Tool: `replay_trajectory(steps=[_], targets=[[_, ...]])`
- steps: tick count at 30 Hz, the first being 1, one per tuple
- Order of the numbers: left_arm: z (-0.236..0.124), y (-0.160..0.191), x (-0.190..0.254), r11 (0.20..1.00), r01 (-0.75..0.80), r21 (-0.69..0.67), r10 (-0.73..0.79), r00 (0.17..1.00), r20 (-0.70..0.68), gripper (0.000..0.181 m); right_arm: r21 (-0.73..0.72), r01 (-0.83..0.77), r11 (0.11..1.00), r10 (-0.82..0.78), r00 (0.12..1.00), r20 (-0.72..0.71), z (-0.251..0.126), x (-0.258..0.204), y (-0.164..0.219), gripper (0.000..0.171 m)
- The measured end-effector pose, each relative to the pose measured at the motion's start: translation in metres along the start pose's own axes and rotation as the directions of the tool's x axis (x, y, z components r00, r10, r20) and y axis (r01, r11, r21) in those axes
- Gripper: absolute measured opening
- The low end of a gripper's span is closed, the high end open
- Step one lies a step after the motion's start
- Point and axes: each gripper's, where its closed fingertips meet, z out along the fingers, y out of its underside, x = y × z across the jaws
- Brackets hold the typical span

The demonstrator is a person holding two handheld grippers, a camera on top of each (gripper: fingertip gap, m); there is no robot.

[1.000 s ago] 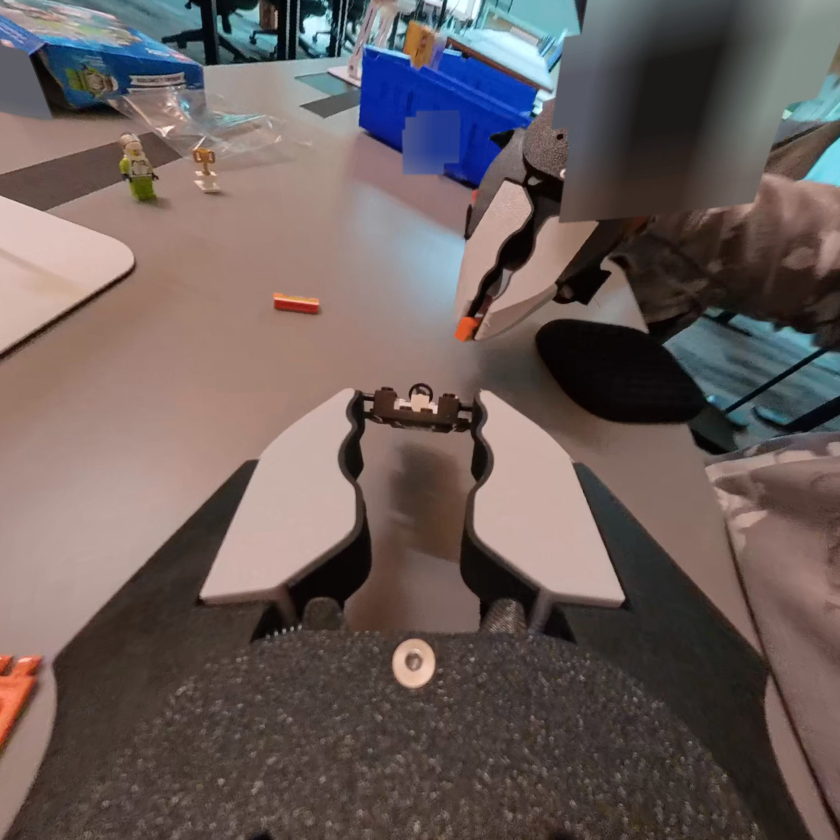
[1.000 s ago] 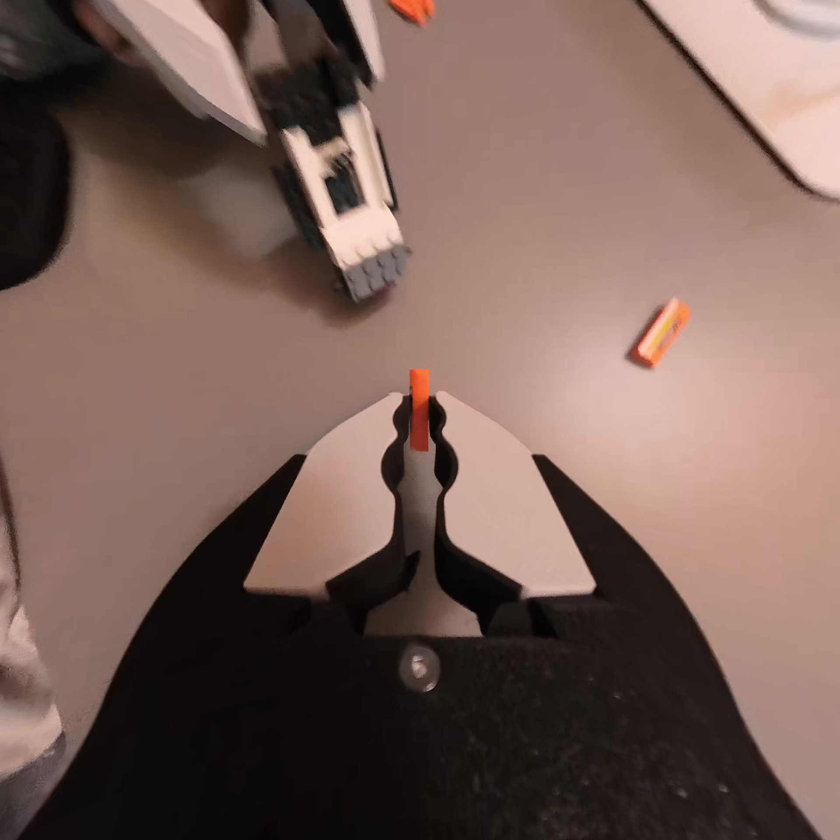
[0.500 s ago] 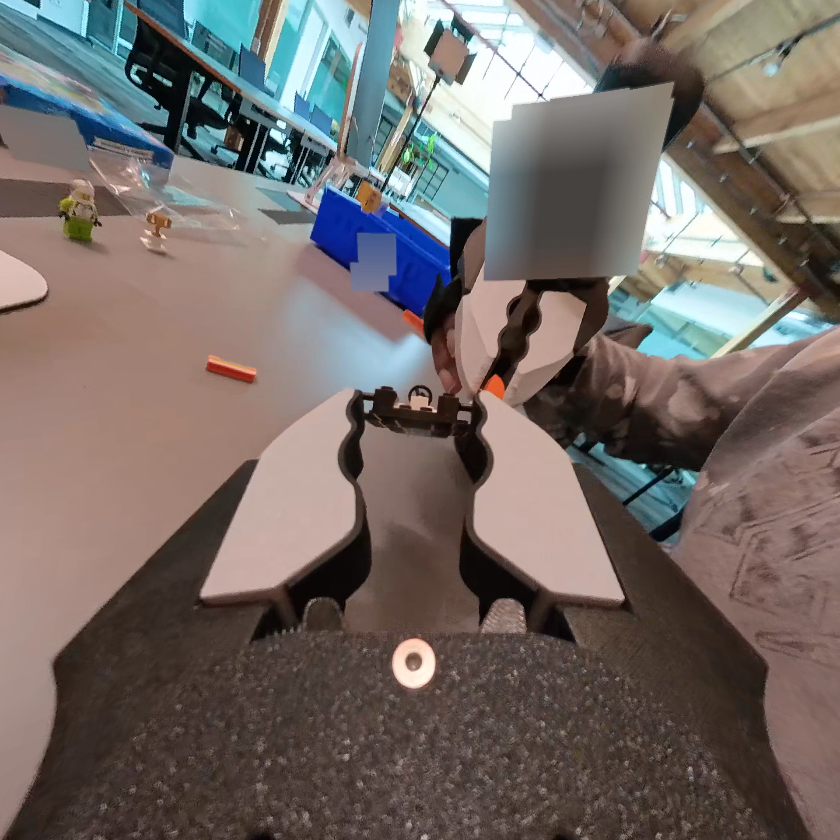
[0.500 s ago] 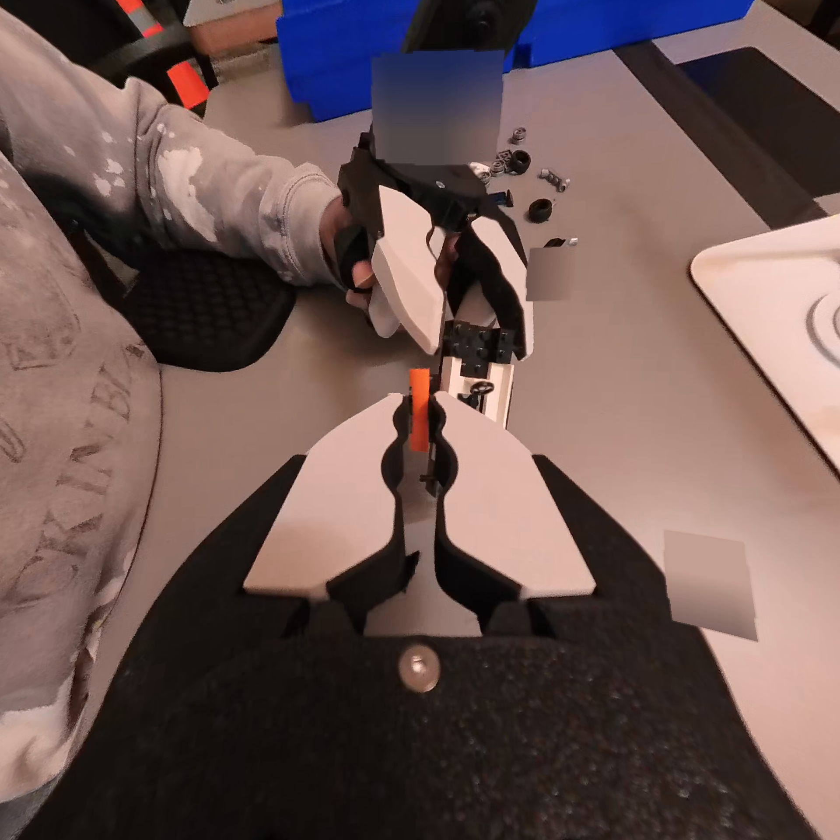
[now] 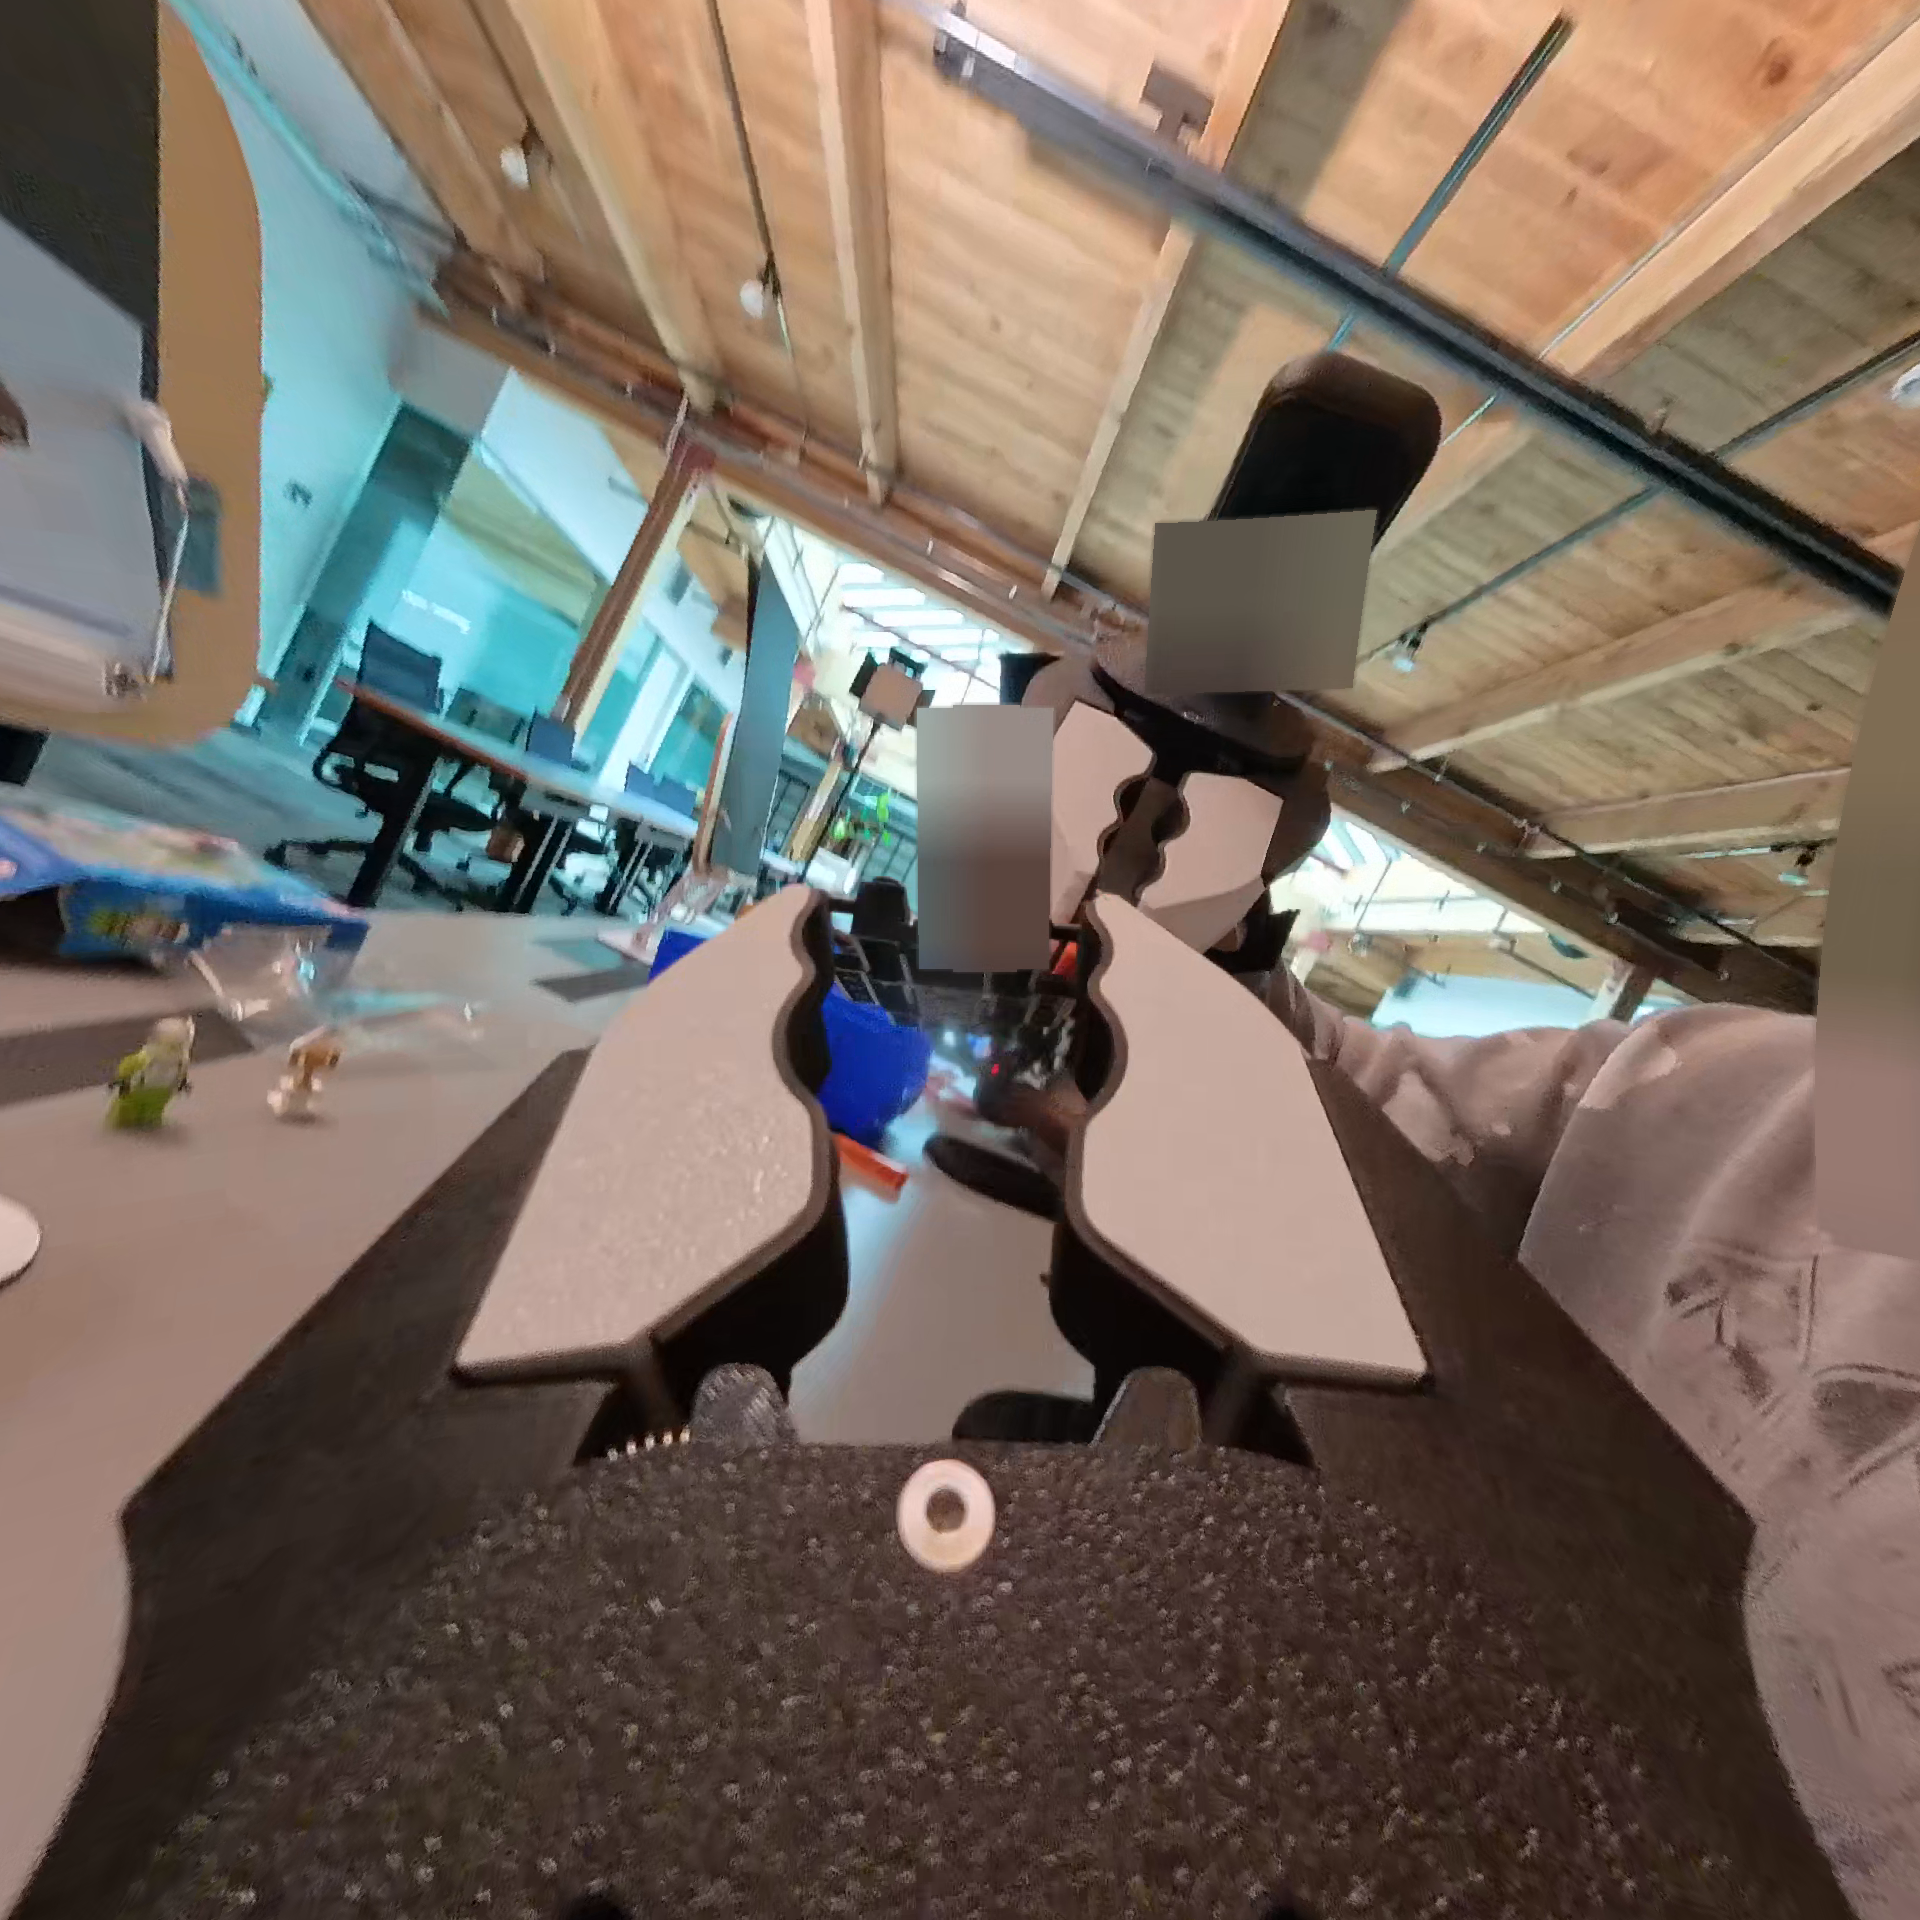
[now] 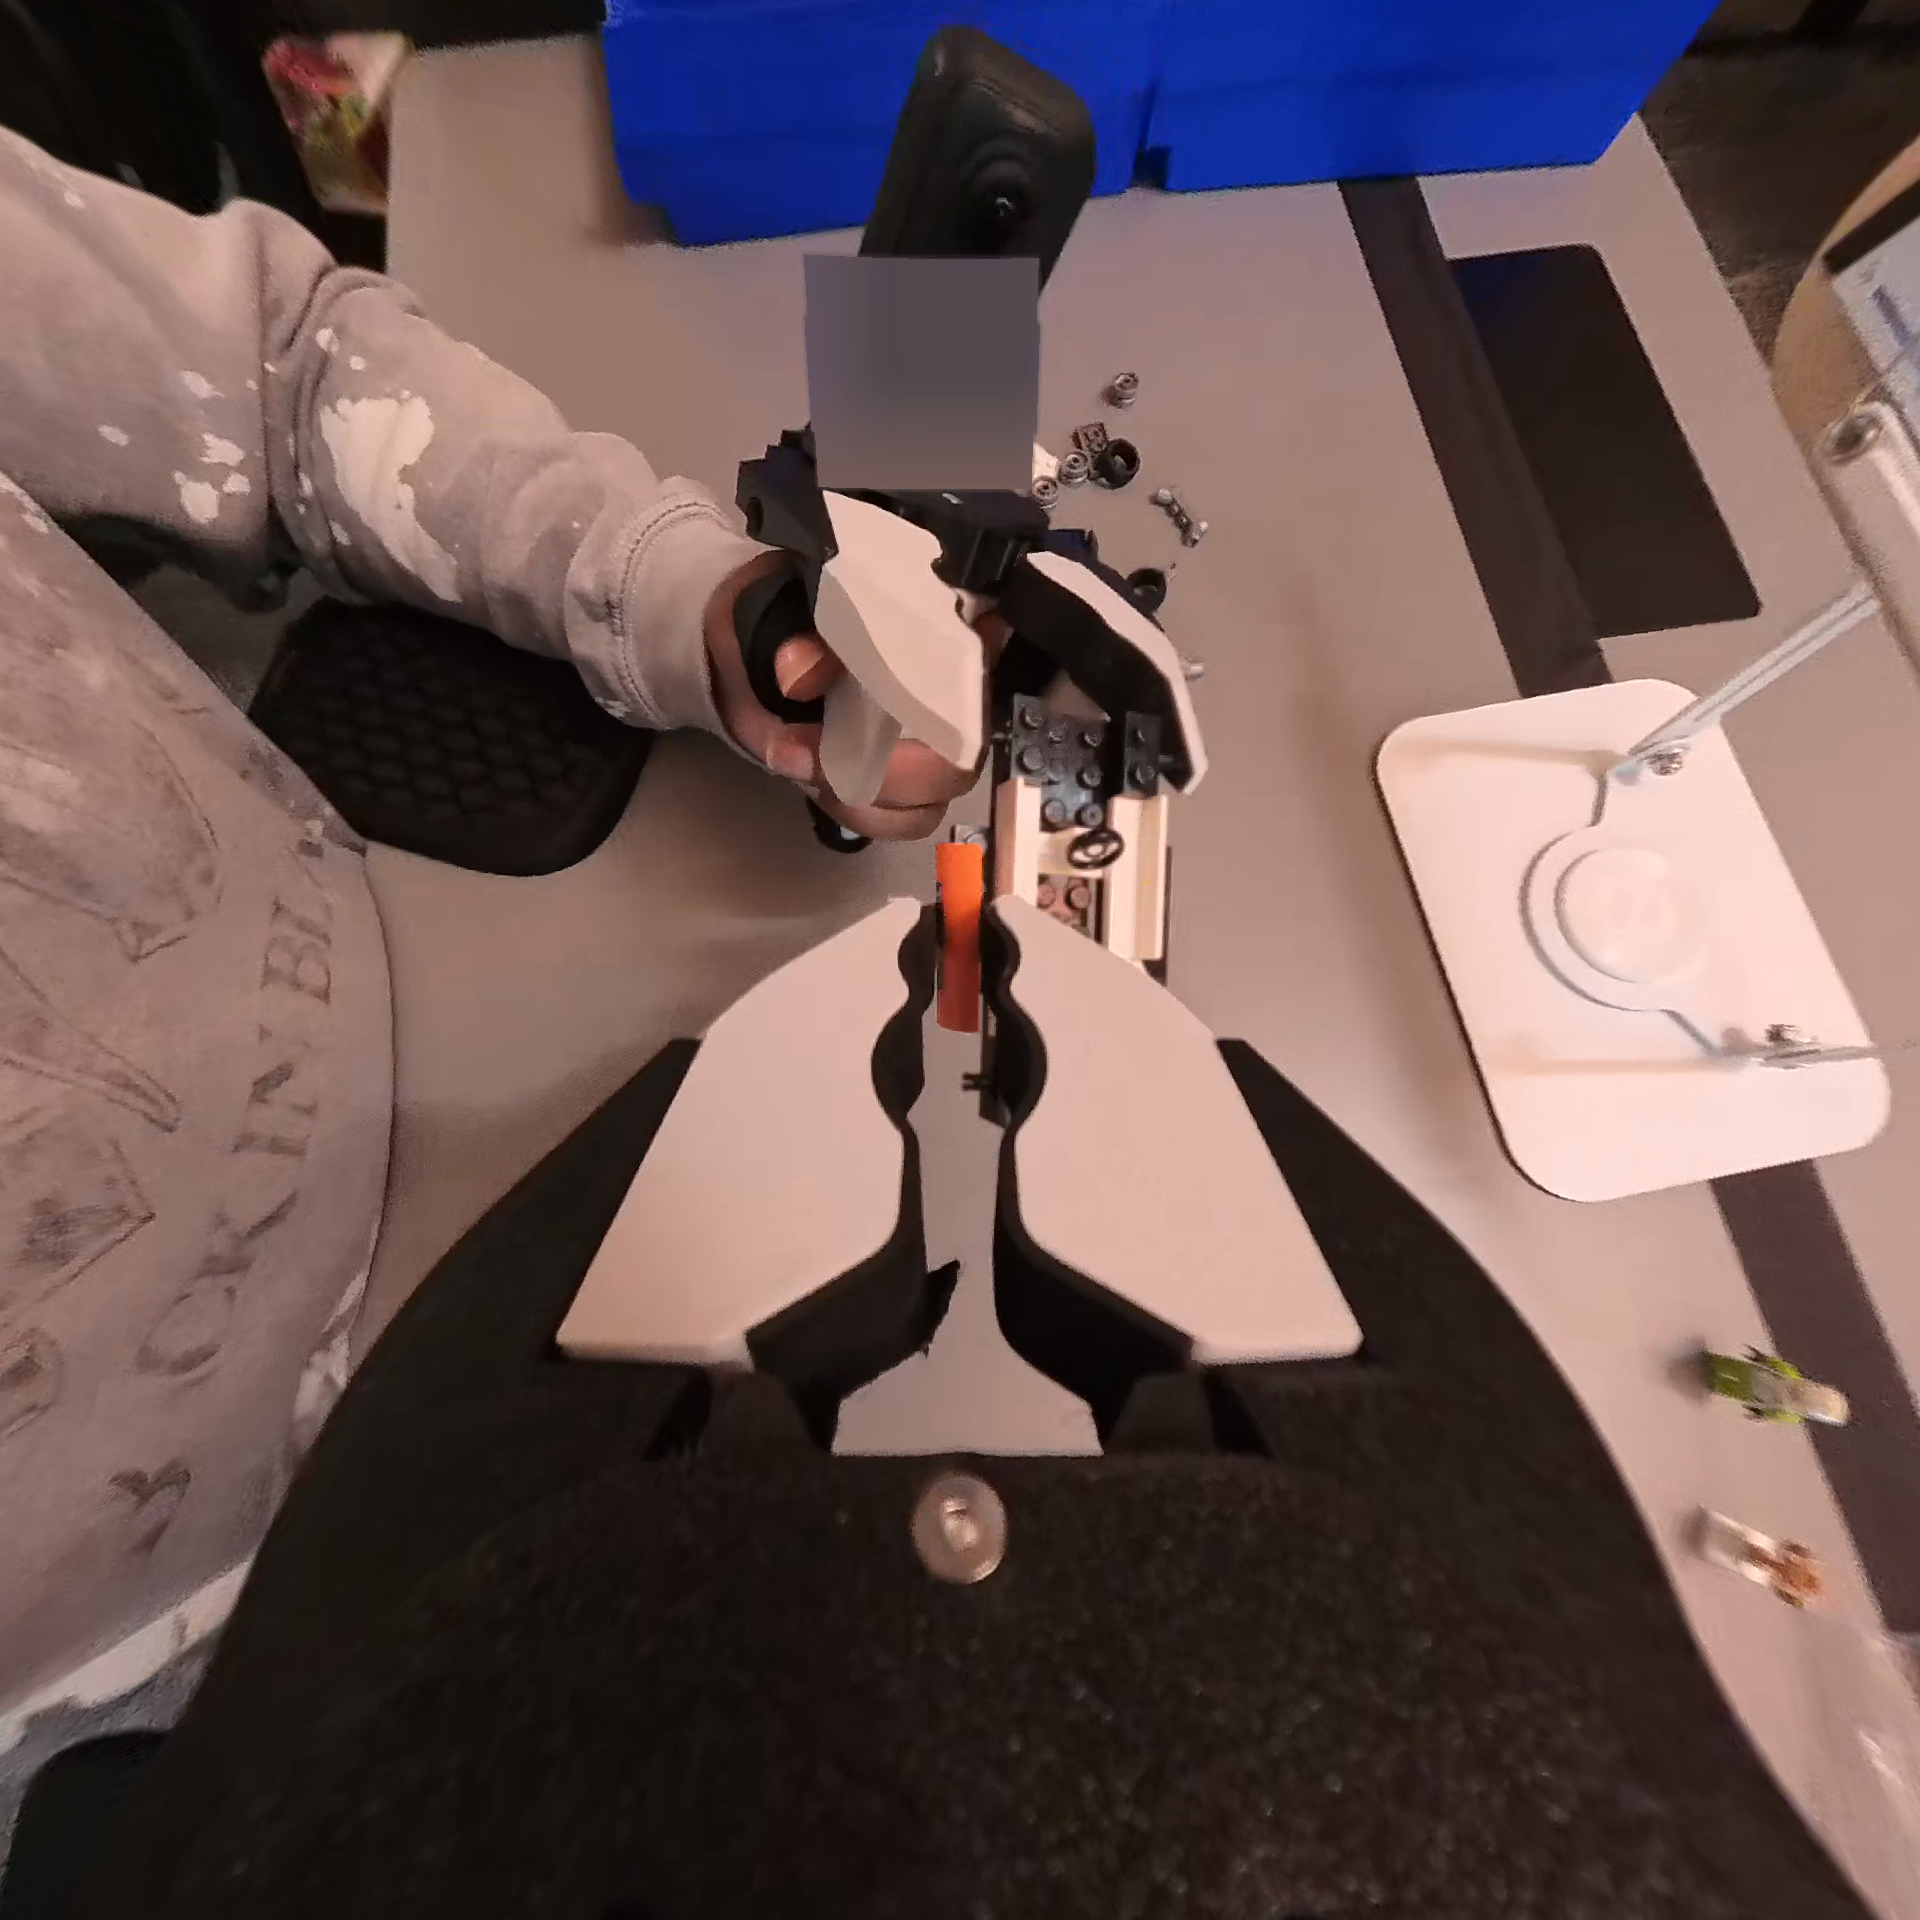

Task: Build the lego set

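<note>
My right fingers (image 6: 961,909) pinch an upright orange piece (image 6: 958,935), just beside the black-and-white lego model (image 6: 1081,831) clamped in my left fingers (image 6: 1070,769).

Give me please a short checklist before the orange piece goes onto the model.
1. Orange piece held between right gripper fingers: ok.
2. Model held by left gripper: ok.
3. Piece above the model's near left edge: ok.
4. Piece touching the studs: cannot tell.
5. Table beside the model free of loose parts: not ok, small grey parts lie near.
</note>
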Motion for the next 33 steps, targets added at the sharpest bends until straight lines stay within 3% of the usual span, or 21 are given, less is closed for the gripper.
replay_trajectory(steps=[11, 33], targets=[[0.005, -0.031, 0.032, 0.978, -0.04, 0.206, 0.039, 0.999, 0.012, 0.044, -0.16, 0.092, 0.983, -0.102, 0.993, -0.055, -0.019, -0.01, -0.034, 0.008], [-0.005, -0.052, 0.031, 0.931, 0.068, 0.359, -0.064, 0.998, -0.024, 0.044, -0.081, 0.104, 0.991, -0.109, 0.992, -0.068, -0.011, -0.012, -0.068, 0.009]])
